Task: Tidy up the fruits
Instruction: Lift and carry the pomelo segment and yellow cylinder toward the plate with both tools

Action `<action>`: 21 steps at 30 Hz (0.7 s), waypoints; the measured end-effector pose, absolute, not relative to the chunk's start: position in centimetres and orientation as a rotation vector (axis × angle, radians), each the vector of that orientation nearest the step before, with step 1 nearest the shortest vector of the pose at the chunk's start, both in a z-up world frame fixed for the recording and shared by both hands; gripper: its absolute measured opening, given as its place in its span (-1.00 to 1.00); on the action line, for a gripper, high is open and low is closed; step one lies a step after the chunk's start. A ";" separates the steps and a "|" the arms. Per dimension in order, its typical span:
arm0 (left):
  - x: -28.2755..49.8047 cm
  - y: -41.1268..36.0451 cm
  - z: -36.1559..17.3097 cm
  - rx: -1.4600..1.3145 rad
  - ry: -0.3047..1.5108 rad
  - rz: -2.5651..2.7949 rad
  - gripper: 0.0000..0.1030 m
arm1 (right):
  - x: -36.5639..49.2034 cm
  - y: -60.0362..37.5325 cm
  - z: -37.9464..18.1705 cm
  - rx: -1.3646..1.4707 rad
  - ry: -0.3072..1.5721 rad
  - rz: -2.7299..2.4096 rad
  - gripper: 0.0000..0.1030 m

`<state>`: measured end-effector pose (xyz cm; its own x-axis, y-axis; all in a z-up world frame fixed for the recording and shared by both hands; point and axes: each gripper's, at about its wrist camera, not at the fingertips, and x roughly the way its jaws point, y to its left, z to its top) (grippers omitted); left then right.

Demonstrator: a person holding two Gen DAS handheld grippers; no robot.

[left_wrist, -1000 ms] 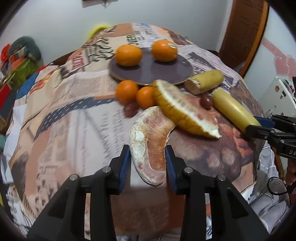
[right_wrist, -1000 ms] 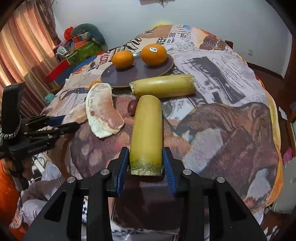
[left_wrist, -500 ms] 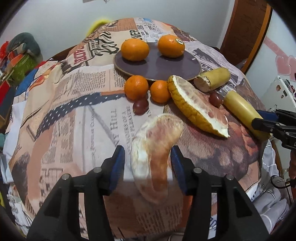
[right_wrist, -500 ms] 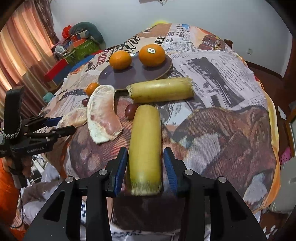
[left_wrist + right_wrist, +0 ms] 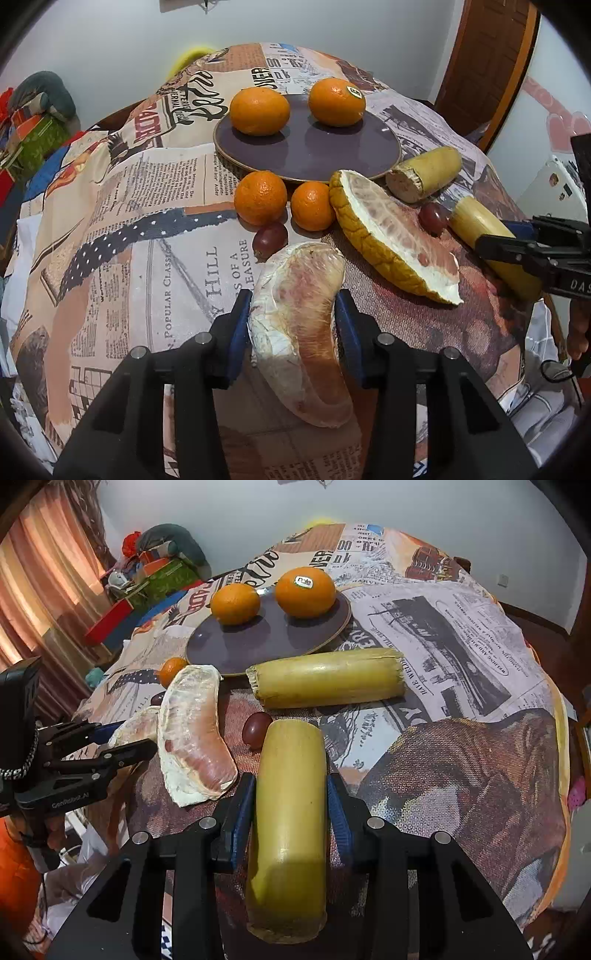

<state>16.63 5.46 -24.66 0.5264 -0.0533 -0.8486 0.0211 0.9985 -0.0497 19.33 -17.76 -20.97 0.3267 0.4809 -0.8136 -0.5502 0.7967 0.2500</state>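
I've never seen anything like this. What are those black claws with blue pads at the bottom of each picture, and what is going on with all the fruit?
No robot here: a person holds a black two-finger claw in each hand, and a wide-angle camera on each one looks forward along its fingers. One picture comes from the left claw, the other from the right claw; each also shows the other claw at its edge.

The left claw is closed on a peeled pinkish pomelo segment. The right claw is closed on a yellow cylinder of peeled sugarcane.

On the newspaper-print tablecloth lies a round purple plate with two oranges on it. Near the plate are two small mandarins, two dark red grapes, a yellow-rinded pomelo wedge and a second sugarcane piece.
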 end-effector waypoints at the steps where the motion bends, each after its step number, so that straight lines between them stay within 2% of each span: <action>1: 16.6 5.5 -24.6 -0.035 1.014 -0.041 -0.18 | 19.2 -17.8 -20.8 -0.076 1.030 0.674 -0.31; 6: 16.2 6.0 -23.5 -0.074 0.990 -0.026 -0.22 | 19.1 -18.6 -19.5 -0.049 0.993 0.674 -0.31; 7: 16.1 6.1 -23.0 -0.075 0.975 -0.020 -0.30 | 19.1 -18.6 -19.2 -0.047 0.985 0.673 -0.32; 8: 16.0 6.1 -22.4 -0.071 0.957 -0.011 -0.49 | 19.1 -18.7 -18.8 -0.045 0.974 0.672 -0.32; 10: 16.1 6.4 -21.7 -0.100 0.952 -0.033 -0.59 | 19.0 -18.8 -17.9 -0.042 0.945 0.671 -0.32; 21: 16.1 6.1 -19.7 -0.103 0.889 -0.025 -0.61 | 19.5 -18.5 -15.3 -0.029 0.858 0.682 -0.32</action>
<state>16.09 6.14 -19.73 0.6301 -0.0641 -0.7739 -0.0212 0.9948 -0.0997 19.45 -18.49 -15.34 0.4568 0.5421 -0.7053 -0.5649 0.7892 0.2408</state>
